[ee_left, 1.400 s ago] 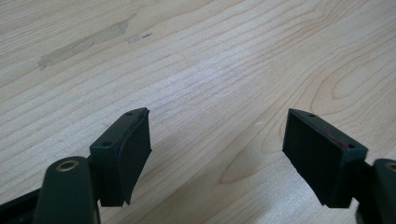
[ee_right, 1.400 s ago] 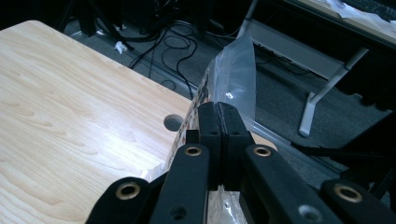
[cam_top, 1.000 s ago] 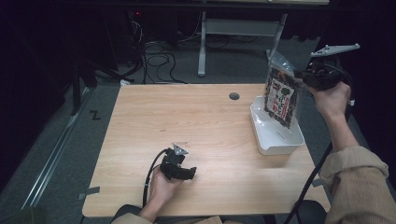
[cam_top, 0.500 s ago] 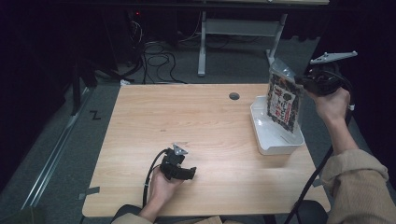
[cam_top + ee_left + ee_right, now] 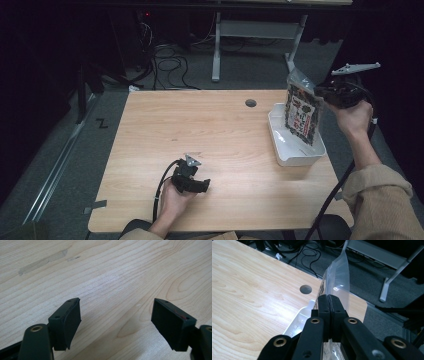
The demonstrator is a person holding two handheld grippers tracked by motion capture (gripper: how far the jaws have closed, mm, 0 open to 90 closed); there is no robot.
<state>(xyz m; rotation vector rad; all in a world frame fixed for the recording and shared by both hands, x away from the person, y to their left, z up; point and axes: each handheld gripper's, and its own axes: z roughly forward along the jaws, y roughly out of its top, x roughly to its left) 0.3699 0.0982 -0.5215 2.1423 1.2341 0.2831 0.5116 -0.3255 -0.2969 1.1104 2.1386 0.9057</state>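
Hanging from the clenched right gripper (image 5: 320, 91), the snack packet (image 5: 301, 112) has been lifted slightly above the white tray (image 5: 295, 152), seemingly clear; left gripper (image 5: 116, 322) lies open, idle.

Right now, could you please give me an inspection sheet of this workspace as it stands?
Surface: light wooden table, with a round grommet hole and a faint tape mark.
Job's things: printed snack bag held upright by its clear top, over the white tray at the table's right edge; whether it touches the tray cannot be told.
Clutter: nothing seen on the table.
Grippers: right gripper shut on the bag's top; left gripper open, low over bare wood.
Cables: one cable trails from the left gripper, another hangs from the right; loose cables on the floor.
Surroundings: dark room, grey carpet, a white desk frame behind.
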